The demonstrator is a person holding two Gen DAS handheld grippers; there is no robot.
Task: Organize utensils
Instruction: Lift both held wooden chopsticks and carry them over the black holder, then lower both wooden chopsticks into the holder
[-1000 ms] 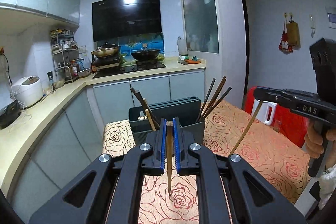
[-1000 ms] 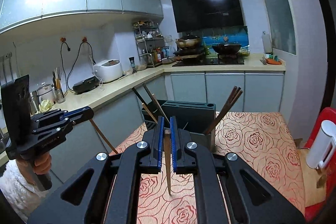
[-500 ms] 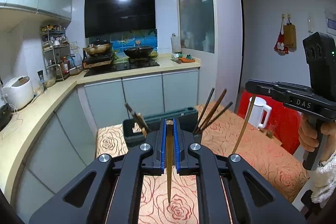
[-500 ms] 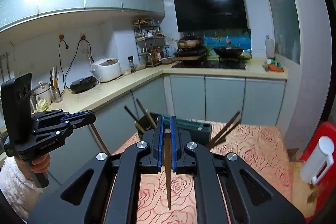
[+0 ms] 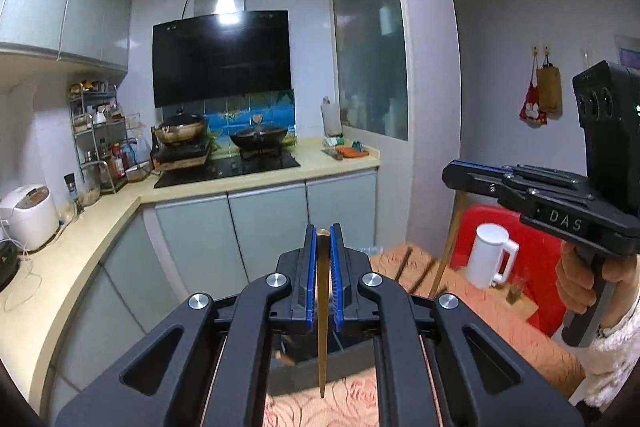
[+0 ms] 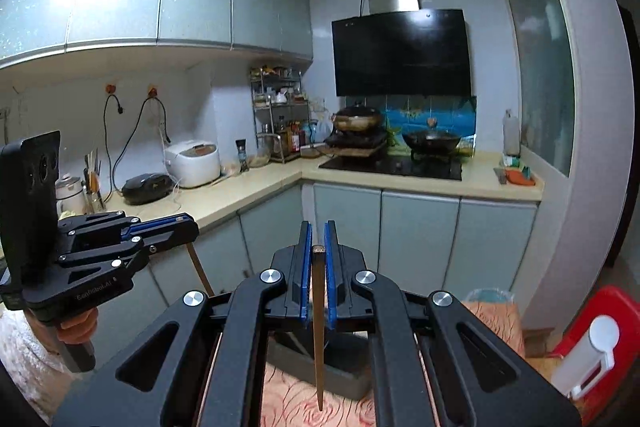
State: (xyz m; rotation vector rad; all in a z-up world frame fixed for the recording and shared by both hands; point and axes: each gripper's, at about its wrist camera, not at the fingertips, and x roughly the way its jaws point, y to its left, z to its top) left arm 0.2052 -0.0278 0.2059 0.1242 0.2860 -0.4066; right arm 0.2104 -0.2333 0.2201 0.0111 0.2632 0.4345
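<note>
My left gripper [image 5: 322,233] is shut on a brown chopstick [image 5: 322,315] that hangs point down over the dark utensil holder [image 5: 316,367]. My right gripper [image 6: 316,227] is shut on a darker chopstick [image 6: 319,327], also point down above the holder [image 6: 340,371]. Each gripper shows in the other's view: the right one [image 5: 452,175] with its chopstick [image 5: 448,247], the left one [image 6: 188,223] with its chopstick [image 6: 199,269]. Tips of other chopsticks [image 5: 404,261] stick out of the holder, which is mostly hidden behind the gripper bodies.
The holder stands on a table with a rose-patterned cloth [image 5: 500,323]. A white jug [image 5: 490,257] and a red stool [image 5: 532,227] are to the right. Kitchen counter [image 6: 248,183], cabinets, rice cooker [image 6: 194,165] and stove with woks [image 5: 224,163] lie behind.
Both grippers have risen and tilted up with their chopsticks; the holder has dropped low in both views and is now largely hidden behind the gripper bodies.
</note>
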